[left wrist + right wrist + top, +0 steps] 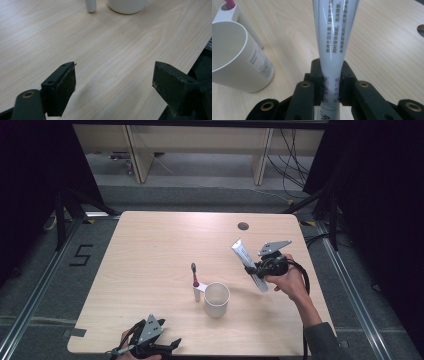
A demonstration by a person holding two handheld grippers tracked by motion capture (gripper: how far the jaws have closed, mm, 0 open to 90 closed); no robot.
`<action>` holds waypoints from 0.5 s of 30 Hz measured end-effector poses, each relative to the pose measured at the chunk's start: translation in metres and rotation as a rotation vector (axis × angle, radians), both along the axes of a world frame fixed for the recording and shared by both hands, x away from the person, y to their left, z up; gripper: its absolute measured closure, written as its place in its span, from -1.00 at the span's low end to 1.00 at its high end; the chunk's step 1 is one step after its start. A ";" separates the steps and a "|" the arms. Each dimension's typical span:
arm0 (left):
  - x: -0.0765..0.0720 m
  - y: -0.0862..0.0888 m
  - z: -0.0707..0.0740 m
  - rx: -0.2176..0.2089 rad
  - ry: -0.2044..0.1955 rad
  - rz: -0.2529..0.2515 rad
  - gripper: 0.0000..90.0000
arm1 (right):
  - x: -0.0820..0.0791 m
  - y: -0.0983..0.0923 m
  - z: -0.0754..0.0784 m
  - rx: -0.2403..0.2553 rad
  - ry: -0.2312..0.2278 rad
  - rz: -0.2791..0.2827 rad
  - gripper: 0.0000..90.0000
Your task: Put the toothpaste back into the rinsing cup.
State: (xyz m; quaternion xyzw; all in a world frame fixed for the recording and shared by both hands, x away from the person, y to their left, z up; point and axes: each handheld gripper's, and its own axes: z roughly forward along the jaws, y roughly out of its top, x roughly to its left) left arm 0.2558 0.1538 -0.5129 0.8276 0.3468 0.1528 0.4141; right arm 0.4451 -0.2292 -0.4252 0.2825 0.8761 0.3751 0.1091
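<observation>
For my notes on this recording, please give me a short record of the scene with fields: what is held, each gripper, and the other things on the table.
held thing: white plastic toothpaste tube, lifted off the table, tilted
right gripper: jaws shut on the tube
left gripper: jaws open, nothing between them, at the near table edge
white plastic cup: upright, with a side holder
toothbrush: stands in the holder, bristles up
surface: light wooden table

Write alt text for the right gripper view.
The right tongs clamp a white toothpaste tube that runs up the middle of the frame over a pale wooden table. At left stands a white cup, its hollow handle holding a pink-tipped toothbrush.
</observation>
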 end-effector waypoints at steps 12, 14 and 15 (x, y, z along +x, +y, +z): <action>0.000 0.000 0.002 0.002 -0.014 0.004 -0.59 | -0.006 -0.001 0.007 0.058 -0.031 -0.002 0.72; 0.000 0.000 0.002 0.001 -0.014 0.004 -0.59 | -0.006 0.000 0.008 0.057 -0.028 0.000 0.72; 0.000 0.001 0.002 0.012 -0.016 -0.004 -0.59 | -0.005 0.000 0.008 0.062 -0.047 0.006 0.72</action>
